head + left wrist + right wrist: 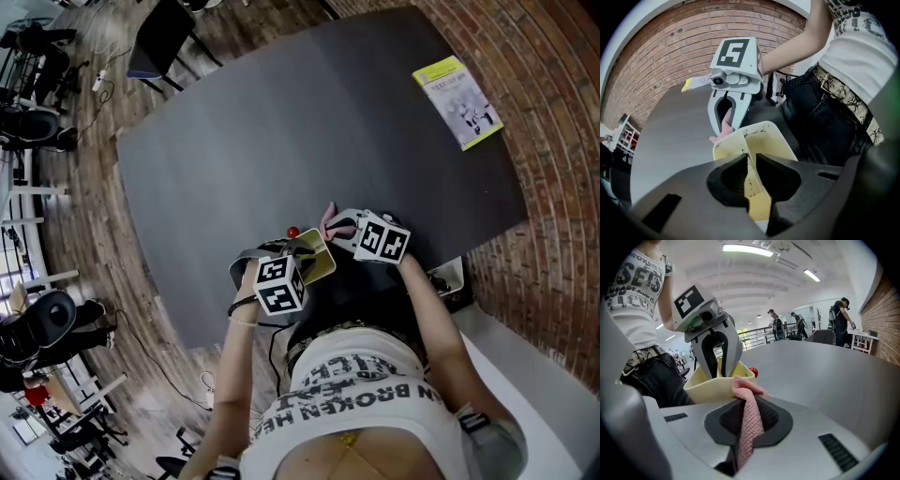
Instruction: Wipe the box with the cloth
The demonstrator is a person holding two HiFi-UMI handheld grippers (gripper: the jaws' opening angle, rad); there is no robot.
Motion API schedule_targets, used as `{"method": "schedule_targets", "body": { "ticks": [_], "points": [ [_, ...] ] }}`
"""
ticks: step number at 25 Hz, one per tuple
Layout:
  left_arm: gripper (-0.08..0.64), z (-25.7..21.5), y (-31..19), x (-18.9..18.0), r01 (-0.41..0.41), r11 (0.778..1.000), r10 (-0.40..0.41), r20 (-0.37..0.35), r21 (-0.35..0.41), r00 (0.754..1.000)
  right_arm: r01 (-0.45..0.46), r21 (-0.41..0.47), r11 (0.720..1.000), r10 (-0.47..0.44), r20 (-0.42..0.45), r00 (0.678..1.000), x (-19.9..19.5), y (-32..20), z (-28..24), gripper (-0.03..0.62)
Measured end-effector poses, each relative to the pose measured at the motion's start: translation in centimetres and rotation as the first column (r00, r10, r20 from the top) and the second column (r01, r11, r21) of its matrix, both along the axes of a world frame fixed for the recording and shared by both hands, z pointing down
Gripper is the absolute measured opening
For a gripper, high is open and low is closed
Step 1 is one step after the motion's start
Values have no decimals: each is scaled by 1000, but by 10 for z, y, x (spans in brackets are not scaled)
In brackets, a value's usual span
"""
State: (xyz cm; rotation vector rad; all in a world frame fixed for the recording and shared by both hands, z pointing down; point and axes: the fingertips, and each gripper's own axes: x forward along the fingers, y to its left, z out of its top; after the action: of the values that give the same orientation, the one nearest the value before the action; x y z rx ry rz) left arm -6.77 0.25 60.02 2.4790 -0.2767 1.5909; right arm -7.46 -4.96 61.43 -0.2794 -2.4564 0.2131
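My left claw is clamped on a thin wall of the pale yellow box, at the near edge of the tabletop. It looks light, stiff and slick, so the rim's my grip. Right claw is pinched on the floppy pink cloth, which touches the box rim; only the left gripper view shows the dark specks inside.

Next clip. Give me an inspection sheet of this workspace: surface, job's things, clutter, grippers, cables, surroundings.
Surface: dark grey table.
Job's things: yellow box at the near edge; pink cloth against its rim.
Clutter: small red thing beside the box; booklet at the far right corner.
Grippers: left gripper shut on the box's wall; right gripper shut on the cloth.
Cables: a cable on the floor, off the table.
Surroundings: brick wall, wood floor, chairs.
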Motion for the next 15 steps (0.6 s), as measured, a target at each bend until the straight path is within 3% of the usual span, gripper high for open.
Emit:
{"method": "schedule_targets", "body": {
  "ticks": [5,9,15],
  "points": [
    [60,1,-1,-2,28,1000,-28,-7,0,1000,-12,17,1000,12,-11,1000,-12,-12,1,17],
    [60,12,3,-5,33,999,-32,50,-10,998,-27,22,999,27,-14,1000,-13,-13,2,17],
    [64,-3,-6,-6,166,986,-166,0,3,986,-120,33,992,120,-4,993,-4,-24,-3,17]
  ]
}}
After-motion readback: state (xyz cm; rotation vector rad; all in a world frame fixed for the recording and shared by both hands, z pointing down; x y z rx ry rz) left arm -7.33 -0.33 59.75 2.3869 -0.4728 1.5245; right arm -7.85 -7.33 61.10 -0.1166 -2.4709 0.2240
